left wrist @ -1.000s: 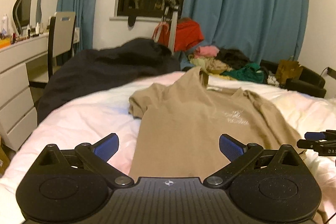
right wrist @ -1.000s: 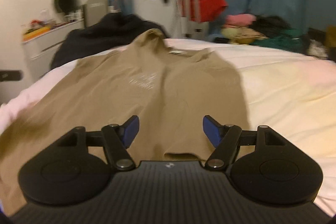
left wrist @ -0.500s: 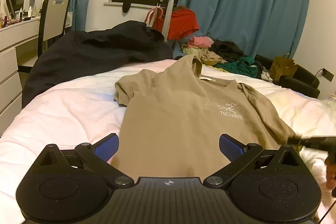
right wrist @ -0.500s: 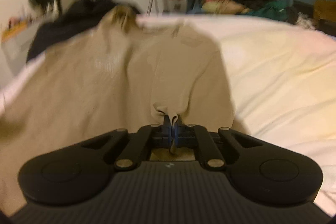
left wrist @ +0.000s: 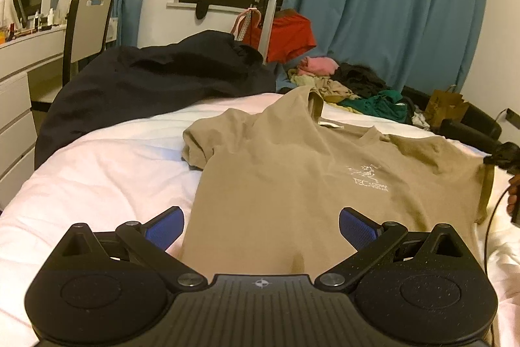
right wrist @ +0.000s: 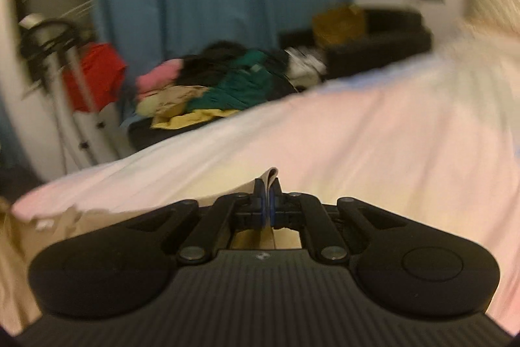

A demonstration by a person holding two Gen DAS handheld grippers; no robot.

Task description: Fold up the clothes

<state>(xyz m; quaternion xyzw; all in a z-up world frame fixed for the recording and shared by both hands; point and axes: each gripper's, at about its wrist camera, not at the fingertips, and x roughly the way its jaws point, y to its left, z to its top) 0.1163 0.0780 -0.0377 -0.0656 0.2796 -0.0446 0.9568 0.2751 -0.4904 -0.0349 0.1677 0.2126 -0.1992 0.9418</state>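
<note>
A tan T-shirt [left wrist: 292, 178] with a small white chest logo lies face up on the white bed [left wrist: 97, 171]. My left gripper [left wrist: 261, 226] is open and empty, just above the shirt's hem at the near edge. My right gripper [right wrist: 268, 197] is shut on a fold of the tan shirt [right wrist: 270, 176] and holds its right side lifted. It shows at the right edge of the left wrist view [left wrist: 500, 152], with the shirt's sleeve hanging from it. The right wrist view is blurred.
A dark blanket [left wrist: 146, 80] is heaped at the bed's far left. A pile of clothes [left wrist: 354, 86] lies beyond the bed before blue curtains. A white dresser [left wrist: 16, 86] and chair [left wrist: 87, 31] stand at left. A black couch [right wrist: 373, 38] stands at right.
My right gripper shut on the shirt's right edge, then lifted it and swung right. My left gripper stayed open and moved closer over the hem.
</note>
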